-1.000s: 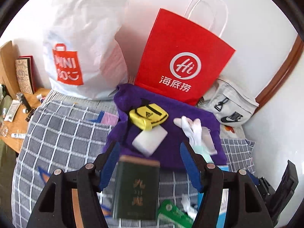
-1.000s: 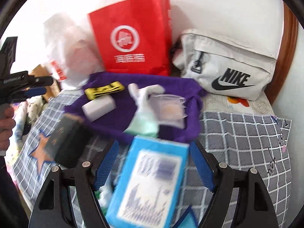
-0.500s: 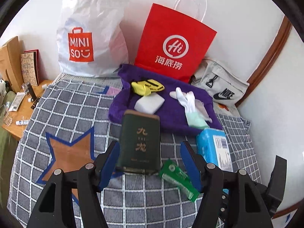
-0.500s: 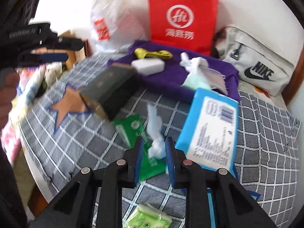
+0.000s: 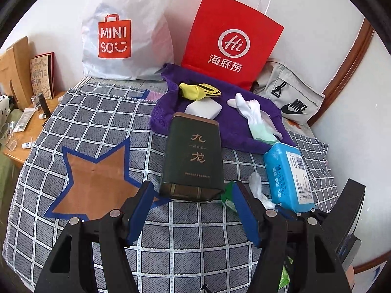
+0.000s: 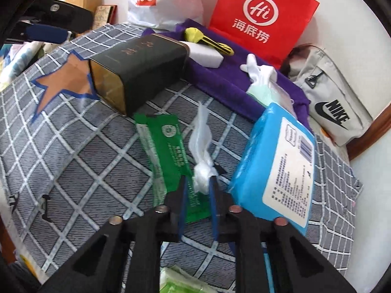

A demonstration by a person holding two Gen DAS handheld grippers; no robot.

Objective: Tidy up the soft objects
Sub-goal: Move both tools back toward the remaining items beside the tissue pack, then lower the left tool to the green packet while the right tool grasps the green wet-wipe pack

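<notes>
One checked bedspread (image 5: pixel 102 122), white wall (image 5: pixel 305 12) behind.

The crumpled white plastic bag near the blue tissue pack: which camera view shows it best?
The right wrist view. There the crumpled white plastic bag sits mid-frame, pinched by the right gripper. In the left wrist view only part of it shows, behind a finger of the left gripper.

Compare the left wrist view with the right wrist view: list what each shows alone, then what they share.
Left wrist only: the open left gripper, empty, with the whole brown star patch ahead of it.
Right wrist only: the right gripper shut on the white plastic bag, with the green packet's full length visible.
Both: dark green tin, blue tissue pack, purple cloth, red bag.
</notes>
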